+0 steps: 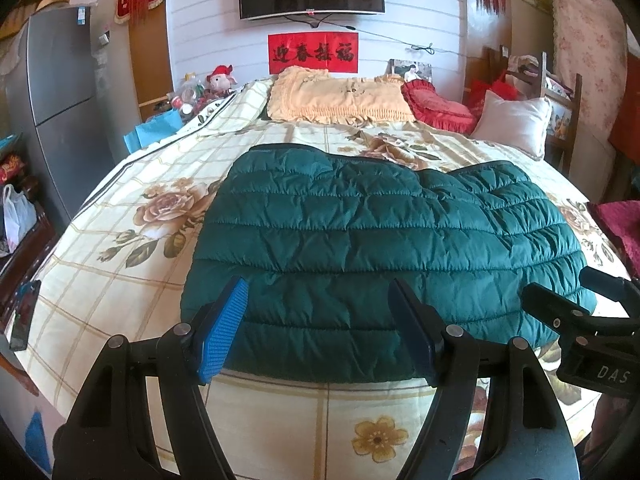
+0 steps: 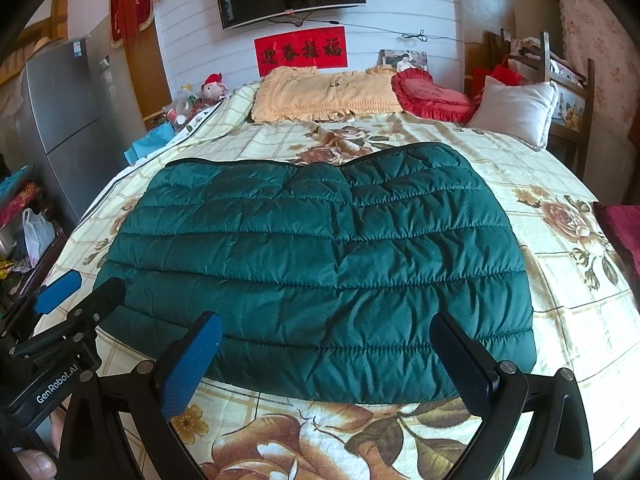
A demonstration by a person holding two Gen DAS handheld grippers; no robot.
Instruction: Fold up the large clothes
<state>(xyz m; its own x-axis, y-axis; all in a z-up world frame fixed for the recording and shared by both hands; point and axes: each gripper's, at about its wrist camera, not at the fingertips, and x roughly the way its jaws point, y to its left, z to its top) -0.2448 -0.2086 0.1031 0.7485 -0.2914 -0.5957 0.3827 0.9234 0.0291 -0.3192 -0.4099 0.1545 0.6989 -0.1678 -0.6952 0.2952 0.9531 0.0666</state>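
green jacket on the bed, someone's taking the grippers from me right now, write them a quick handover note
Left gripper: jaws open, empty, poised above the near hem.
Right gripper: jaws open, empty, also at the near hem.
The dark green quilted puffer jacket lies flat on the cream floral bedsheet, already narrowed to a rough rectangle with no sleeves sticking out.
Done: it looks as if the sleeves and sides are folded in.
Left: probably grip the near hem with both grippers, fold it away toward the far edge, then flatten.
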